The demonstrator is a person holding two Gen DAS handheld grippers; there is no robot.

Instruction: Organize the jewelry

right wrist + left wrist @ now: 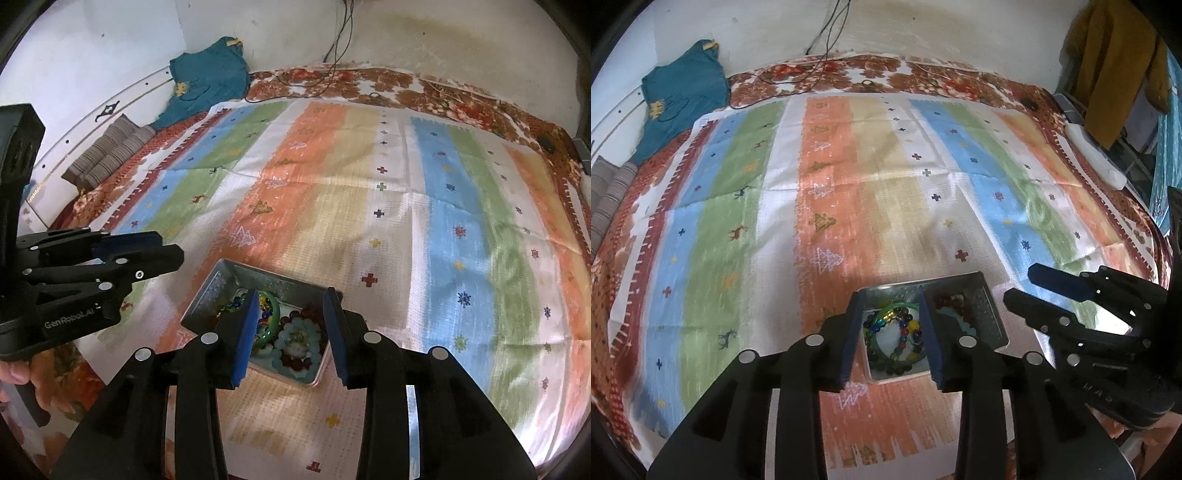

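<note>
Nearest, both grippers hang over the tin (982,310), a small metal box that serves as the landmark and sits on the striped cloth (849,184) covering the bed. The left gripper (892,339) stands partly open with nothing between its jaws, framing the tin's left side, where a green bangle (886,314) rings a heap of coloured beads (908,332). The right gripper (291,332) is likewise partly open and empty, poised above the tin's right side over a pale blue bracelet (295,339) and dark red beads (295,363). Both seem held apart and clear of the tin because the jewelry already lies gathered inside, so the sorting looks close to done. No loose piece shows on the cloth around the tin. The left view alone gives the tin's right wall and the other gripper from the side; the right view alone shows the blue bracelet whole and a hand (13,373) holding the left gripper's handle. Beyond the tin the cloth runs to a flowered bedsheet (849,74); far left of the tin, a teal garment (683,92) lies against the wall.
</note>
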